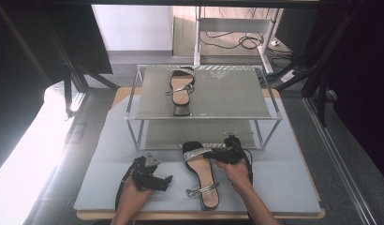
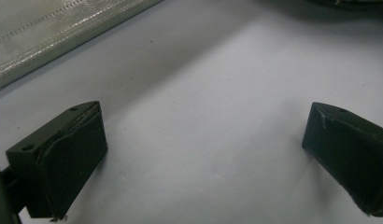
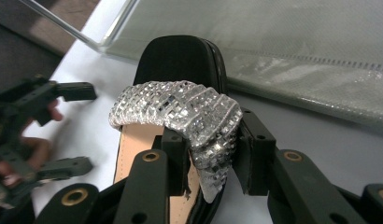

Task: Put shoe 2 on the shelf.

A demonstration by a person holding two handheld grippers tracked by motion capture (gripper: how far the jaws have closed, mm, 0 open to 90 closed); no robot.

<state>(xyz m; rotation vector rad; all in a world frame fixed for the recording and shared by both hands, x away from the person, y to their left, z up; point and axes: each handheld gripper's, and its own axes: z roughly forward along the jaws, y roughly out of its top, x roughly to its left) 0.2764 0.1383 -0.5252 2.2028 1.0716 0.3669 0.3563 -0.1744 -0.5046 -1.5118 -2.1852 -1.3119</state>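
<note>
A black sandal (image 1: 202, 174) with a silver rhinestone strap (image 1: 196, 153) lies on the grey mat in front of the rack. My right gripper (image 1: 217, 153) is shut on the right end of that rhinestone strap (image 3: 189, 114), jaws pinching it from both sides. My left gripper (image 1: 167, 182) rests low on the mat to the sandal's left, jaws wide open over bare mat (image 2: 203, 140) with nothing between them. A matching sandal (image 1: 181, 87) sits on the top shelf of the metal rack (image 1: 134, 101).
The two-tier wire rack stands at the back of the grey mat (image 1: 284, 183), its lower shelf (image 1: 157, 136) just behind the near sandal. Black frame posts flank the table. Cables lie on the floor beyond.
</note>
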